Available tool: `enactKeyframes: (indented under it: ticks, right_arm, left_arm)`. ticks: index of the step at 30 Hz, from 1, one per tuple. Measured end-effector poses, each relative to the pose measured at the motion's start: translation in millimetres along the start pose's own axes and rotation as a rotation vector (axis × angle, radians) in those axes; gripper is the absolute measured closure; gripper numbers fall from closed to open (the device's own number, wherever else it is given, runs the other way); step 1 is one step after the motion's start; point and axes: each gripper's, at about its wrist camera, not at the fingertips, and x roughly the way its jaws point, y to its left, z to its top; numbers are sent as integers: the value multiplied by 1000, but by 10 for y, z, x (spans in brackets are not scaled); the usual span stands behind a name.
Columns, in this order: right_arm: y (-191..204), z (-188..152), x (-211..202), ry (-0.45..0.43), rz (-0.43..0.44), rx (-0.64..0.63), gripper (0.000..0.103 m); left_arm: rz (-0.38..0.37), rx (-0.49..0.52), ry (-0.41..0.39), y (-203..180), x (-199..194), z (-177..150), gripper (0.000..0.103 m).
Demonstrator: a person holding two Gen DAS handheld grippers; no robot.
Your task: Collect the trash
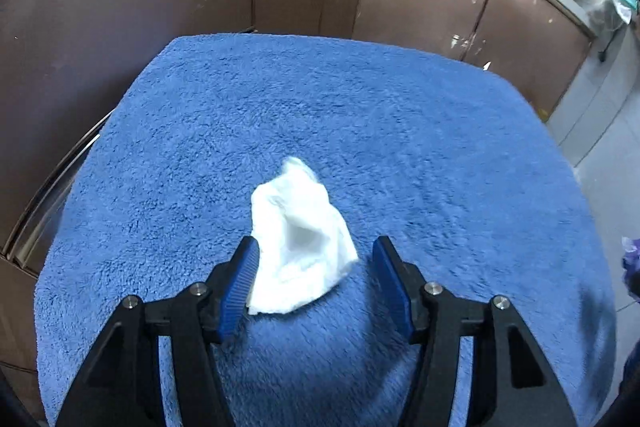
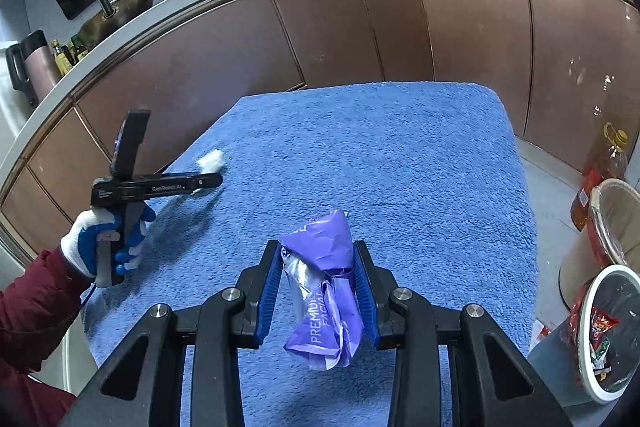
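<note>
A crumpled white tissue (image 1: 301, 242) lies on the blue towel-covered table (image 1: 320, 115). My left gripper (image 1: 314, 255) is open, its blue pads on either side of the tissue's near end; the left pad touches it. In the right wrist view the left gripper (image 2: 200, 183) sits at the table's left edge beside the tissue (image 2: 211, 159). My right gripper (image 2: 318, 267) is shut on a crumpled purple facial-tissue wrapper (image 2: 326, 291), held above the towel (image 2: 400, 155).
A white-rimmed trash bin (image 2: 608, 331) with wrappers inside stands on the floor at the right, beside a paper-lined bucket (image 2: 612, 215) and an oil bottle (image 2: 604, 163). Brown kitchen cabinets (image 2: 360, 35) run behind the table, with pans on the counter.
</note>
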Motion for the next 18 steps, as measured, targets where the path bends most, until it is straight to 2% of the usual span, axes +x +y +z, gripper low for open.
enactKeyframes:
  ticks: [2, 4, 7, 12, 18]
  right_arm:
    - [-31, -12, 1, 0, -2, 8, 70]
    - [-62, -26, 9, 1, 0, 16, 70]
    - [-73, -31, 19, 0, 9, 22, 70]
    - [-34, -39, -4, -4, 28, 7, 70]
    - [-30, -38, -102, -21, 28, -1, 70]
  left_arm:
    - [18, 7, -5, -6, 3, 1, 59]
    - [25, -1, -8, 27, -7, 7, 77]
    - [-14, -43, -9, 131, -35, 15, 96]
    - [-62, -79, -9, 212, -64, -9, 101]
    - [-77, -91, -35, 203, -185, -44, 101]
